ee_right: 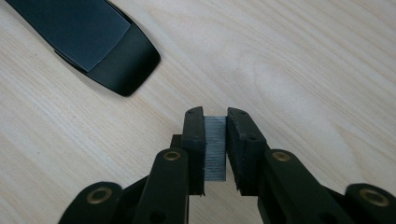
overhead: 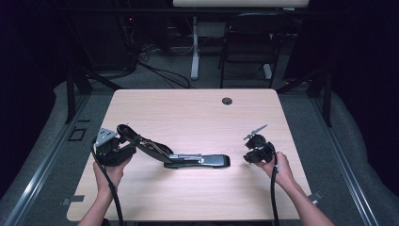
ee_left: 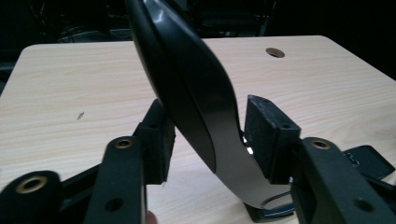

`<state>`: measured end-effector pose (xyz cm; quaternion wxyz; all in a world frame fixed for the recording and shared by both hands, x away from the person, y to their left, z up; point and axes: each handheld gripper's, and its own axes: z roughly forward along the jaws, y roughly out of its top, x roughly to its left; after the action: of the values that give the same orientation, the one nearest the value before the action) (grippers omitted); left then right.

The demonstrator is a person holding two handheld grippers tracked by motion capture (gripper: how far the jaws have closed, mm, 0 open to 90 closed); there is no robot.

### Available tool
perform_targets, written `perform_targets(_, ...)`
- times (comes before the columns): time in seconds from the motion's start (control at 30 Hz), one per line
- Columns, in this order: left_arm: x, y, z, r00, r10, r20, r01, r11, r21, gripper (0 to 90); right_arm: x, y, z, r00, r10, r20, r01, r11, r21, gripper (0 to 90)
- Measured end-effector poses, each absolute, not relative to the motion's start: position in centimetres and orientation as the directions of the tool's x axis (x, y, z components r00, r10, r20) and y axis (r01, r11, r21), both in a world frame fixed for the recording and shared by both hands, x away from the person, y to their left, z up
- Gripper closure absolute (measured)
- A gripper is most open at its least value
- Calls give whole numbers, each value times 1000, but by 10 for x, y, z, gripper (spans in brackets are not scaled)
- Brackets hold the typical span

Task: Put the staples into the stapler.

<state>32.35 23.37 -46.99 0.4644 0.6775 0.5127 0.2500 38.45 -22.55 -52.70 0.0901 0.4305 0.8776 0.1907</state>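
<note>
A long black stapler (overhead: 207, 161) lies open on the wooden table (overhead: 197, 113), its base flat and its top arm (overhead: 146, 143) swung up and to the left. My left gripper (overhead: 128, 139) is shut on that raised arm (ee_left: 196, 93), which passes between the two pads (ee_left: 268, 133). To the right of the stapler, my right gripper (overhead: 248, 154) hovers low over the table. It is shut on a short grey strip of staples (ee_right: 215, 147). The rounded end of the stapler's base (ee_right: 93, 42) lies just beyond its jaws.
A round cable hole (overhead: 227, 100) sits near the table's far edge. Beyond the table stand a dark chair (overhead: 249, 42) and a white desk leg (overhead: 195, 52), with cables on the floor. Bare wood lies between the stapler and the far edge.
</note>
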Motion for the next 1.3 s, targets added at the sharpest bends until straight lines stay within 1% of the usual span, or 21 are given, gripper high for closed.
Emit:
perform_targets(0.1, 323, 234, -470, 346, 927, -145, 464, -34, 885, 564, 384, -225, -526, -613, 790, 7, 715, 551, 430, 782)
perform_targets(0.27, 324, 236, -471, 354, 923, -151, 463, -33, 886, 564, 383, -225, -525, -620, 784, 42, 711, 538, 453, 782)
perform_targets(0.37, 324, 237, -471, 356, 920, -163, 465, -23, 885, 568, 384, -226, -523, -621, 780, 80, 717, 524, 459, 782)
perform_targets(0.43, 324, 237, -471, 358, 919, -166, 463, -21, 886, 569, 384, -227, -522, -625, 776, 84, 715, 527, 459, 782)
perform_targets(0.9, 324, 237, -471, 365, 917, -161, 465, -29, 885, 568, 381, -212, -516, -670, 738, 77, 667, 553, 500, 782)
perform_targets(0.93, 324, 237, -471, 365, 917, -162, 462, -27, 887, 567, 383, -209, -515, -684, 727, 66, 656, 572, 492, 782)
perform_targets(1.3, 324, 239, -472, 367, 916, -163, 466, -30, 885, 567, 392, -179, -516, -743, 668, 48, 602, 634, 485, 782)
